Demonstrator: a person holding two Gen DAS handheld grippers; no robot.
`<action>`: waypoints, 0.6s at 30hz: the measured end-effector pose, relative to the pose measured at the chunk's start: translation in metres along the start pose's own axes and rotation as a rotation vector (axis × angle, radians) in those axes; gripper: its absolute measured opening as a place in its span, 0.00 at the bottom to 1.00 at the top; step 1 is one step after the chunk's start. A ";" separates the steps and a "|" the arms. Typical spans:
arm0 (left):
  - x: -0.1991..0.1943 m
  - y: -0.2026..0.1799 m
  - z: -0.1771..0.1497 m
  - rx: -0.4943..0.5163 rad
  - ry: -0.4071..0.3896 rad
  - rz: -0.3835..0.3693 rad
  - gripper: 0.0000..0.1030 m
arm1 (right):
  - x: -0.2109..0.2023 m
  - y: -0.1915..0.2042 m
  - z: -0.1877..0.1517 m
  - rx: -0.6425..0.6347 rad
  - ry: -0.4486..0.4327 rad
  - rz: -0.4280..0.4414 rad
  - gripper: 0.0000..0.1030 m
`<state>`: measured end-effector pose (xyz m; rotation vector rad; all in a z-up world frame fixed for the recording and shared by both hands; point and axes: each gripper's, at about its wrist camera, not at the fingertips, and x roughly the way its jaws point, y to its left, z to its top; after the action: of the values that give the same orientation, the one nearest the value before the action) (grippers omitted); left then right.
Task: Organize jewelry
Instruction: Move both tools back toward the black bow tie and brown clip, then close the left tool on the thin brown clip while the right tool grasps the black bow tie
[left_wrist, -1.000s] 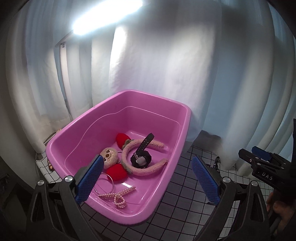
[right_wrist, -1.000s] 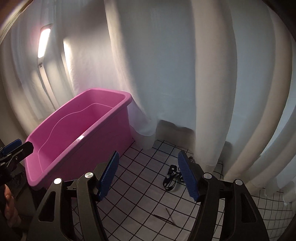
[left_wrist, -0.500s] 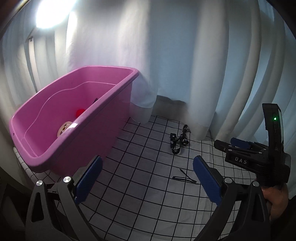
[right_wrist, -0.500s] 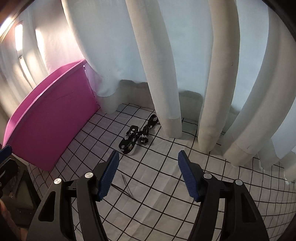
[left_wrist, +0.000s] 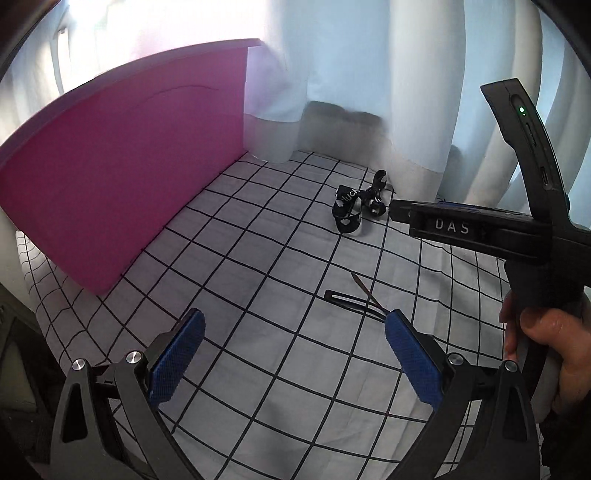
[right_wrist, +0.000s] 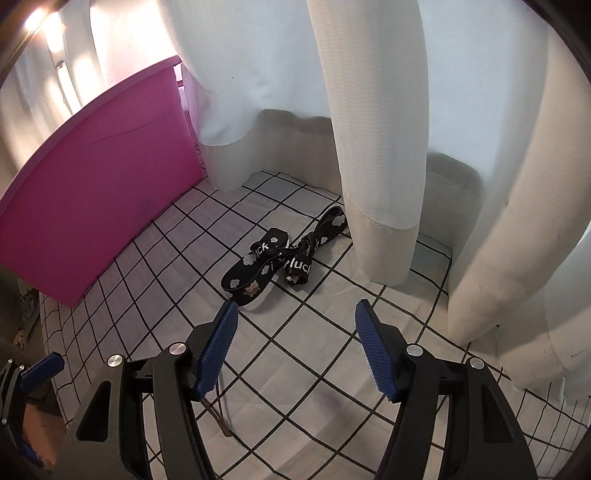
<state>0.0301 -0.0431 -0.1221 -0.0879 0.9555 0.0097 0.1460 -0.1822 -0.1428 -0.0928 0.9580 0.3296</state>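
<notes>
My right fingers (right_wrist: 295, 354) gape wide, empty; the limp black printed fabric strap (right_wrist: 280, 262) lies tangled just ahead. It looks soft and light, so I'd pinch the knotted middle. Left fingers (left_wrist: 291, 358) wide too.

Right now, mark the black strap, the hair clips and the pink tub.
black strap (right_wrist: 255, 275): right wrist view, on its wide printed loop.
hair clips (left_wrist: 349, 301): left wrist view, on the black clip's bar.
pink tub (left_wrist: 122, 177): left wrist view, on its outer side wall.
</notes>
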 end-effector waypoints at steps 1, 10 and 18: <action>0.003 -0.005 -0.002 -0.003 0.001 0.005 0.93 | 0.003 -0.002 0.002 -0.004 0.005 0.007 0.61; 0.022 -0.031 -0.009 -0.024 0.001 0.044 0.93 | 0.029 -0.009 0.020 -0.052 0.010 0.066 0.61; 0.038 -0.044 -0.003 -0.055 0.003 0.070 0.93 | 0.053 -0.015 0.037 -0.079 0.041 0.080 0.61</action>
<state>0.0511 -0.0885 -0.1515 -0.1052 0.9613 0.1007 0.2083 -0.1757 -0.1658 -0.1341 0.9913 0.4412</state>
